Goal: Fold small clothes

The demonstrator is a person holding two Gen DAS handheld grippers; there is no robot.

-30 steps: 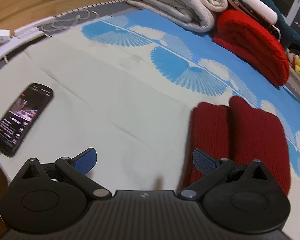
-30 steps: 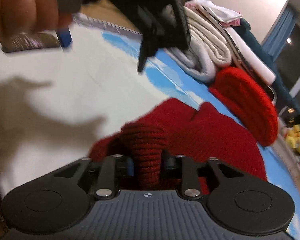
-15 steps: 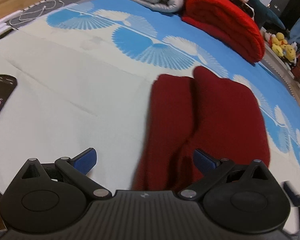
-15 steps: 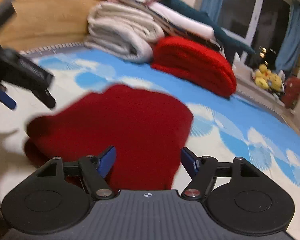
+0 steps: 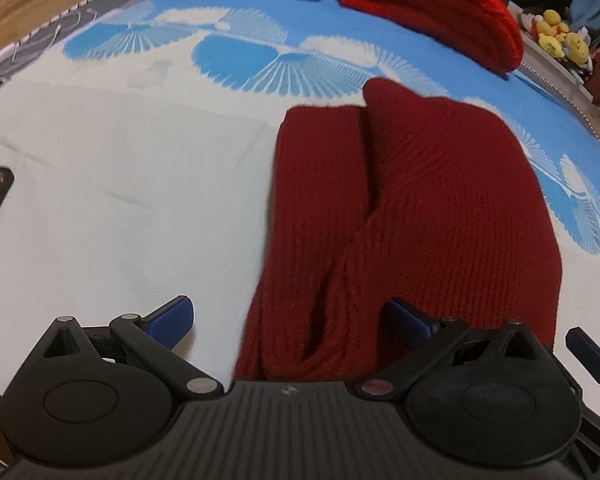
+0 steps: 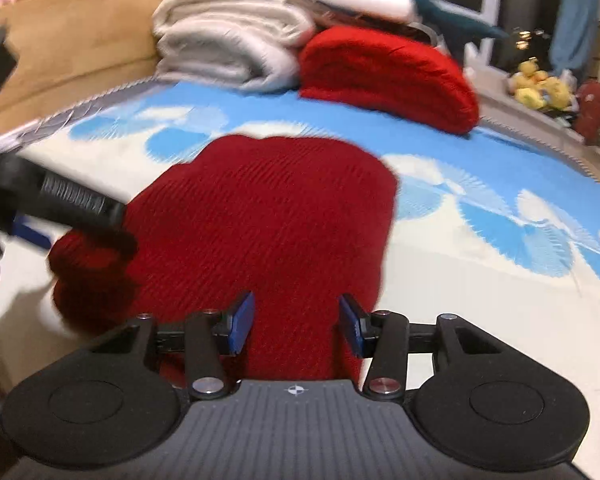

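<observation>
Both claws hover over the dark red knit garment (image 5: pixel 412 208) on the bed (image 5: pixel 132 200), the left claw (image 5: pixel 290 316) wide and empty above its near-left end, the right claw (image 6: pixel 296 322), having just narrowed, half-open and gripping nothing, the garment's length running straight away from both.

The dark red knit garment (image 5: pixel 420 208) lies flat on the bedsheet (image 5: pixel 120 200), across the boundary between the cream area and the blue fan-patterned area. It is folded lengthwise into 2 overlapping panels: the wider right panel lies partly over the narrower left panel, with a seam-like gap between them. The ribbed knit texture is visible. From the right wrist view, the garment (image 6: pixel 260 216) appears as 1 rounded, slightly raised mass.
</observation>
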